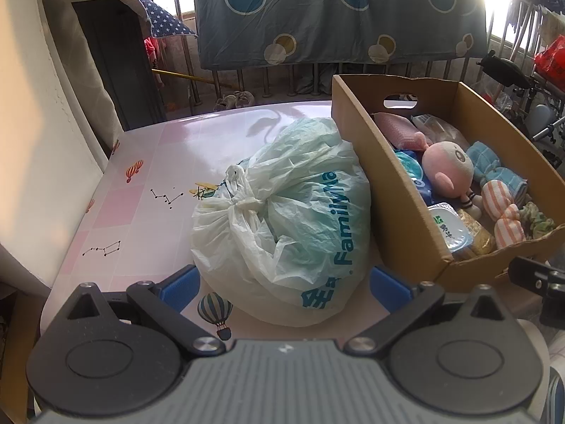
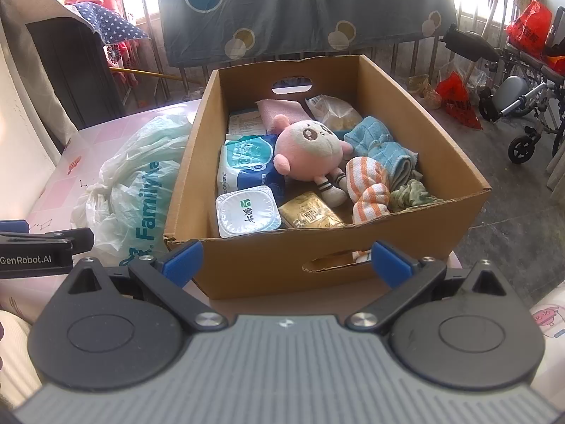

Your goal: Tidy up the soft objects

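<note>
A knotted white plastic bag (image 1: 289, 208) with teal lettering lies on the pink table (image 1: 148, 190), pressed against a cardboard box (image 2: 416, 113). The box holds a pink plush doll (image 2: 310, 152), an orange-striped cloth (image 2: 369, 190), a blue towel (image 2: 385, 148), a green scrunchie (image 2: 413, 194), a tissue pack (image 2: 243, 166), a yogurt cup (image 2: 247, 213) and a gold packet (image 2: 312, 213). My left gripper (image 1: 284, 282) is open, its blue fingertips either side of the bag's near end. In front of the box's near wall my right gripper (image 2: 287, 259) stands open, holding nothing.
A blue sheet with circles (image 1: 335, 10) hangs on railings behind the table. A dark cabinet (image 1: 113, 60) stands at the back left. A wheelchair (image 2: 522, 106) and red bags (image 2: 455, 99) sit on the floor to the right. The table's left half is bare.
</note>
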A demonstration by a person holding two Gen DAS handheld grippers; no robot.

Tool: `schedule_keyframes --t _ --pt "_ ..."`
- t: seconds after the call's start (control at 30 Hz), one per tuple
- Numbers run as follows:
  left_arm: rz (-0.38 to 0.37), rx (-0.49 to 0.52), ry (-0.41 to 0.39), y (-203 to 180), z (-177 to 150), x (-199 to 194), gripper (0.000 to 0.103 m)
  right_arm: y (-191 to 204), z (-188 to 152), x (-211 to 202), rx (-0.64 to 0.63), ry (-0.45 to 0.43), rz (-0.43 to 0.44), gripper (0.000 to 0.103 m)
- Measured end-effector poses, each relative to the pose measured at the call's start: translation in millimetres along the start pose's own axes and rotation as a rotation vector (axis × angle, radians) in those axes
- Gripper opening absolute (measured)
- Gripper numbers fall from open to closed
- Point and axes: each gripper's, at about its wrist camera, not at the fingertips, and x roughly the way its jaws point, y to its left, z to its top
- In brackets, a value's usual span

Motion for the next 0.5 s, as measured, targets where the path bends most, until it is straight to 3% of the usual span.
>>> schedule_keyframes --t 0.5 --pt "0.000 0.000 0.000 -0.1 0.4 -0.6 0.103 -1.2 0.6 1.0 0.001 0.004 0.003 0.102"
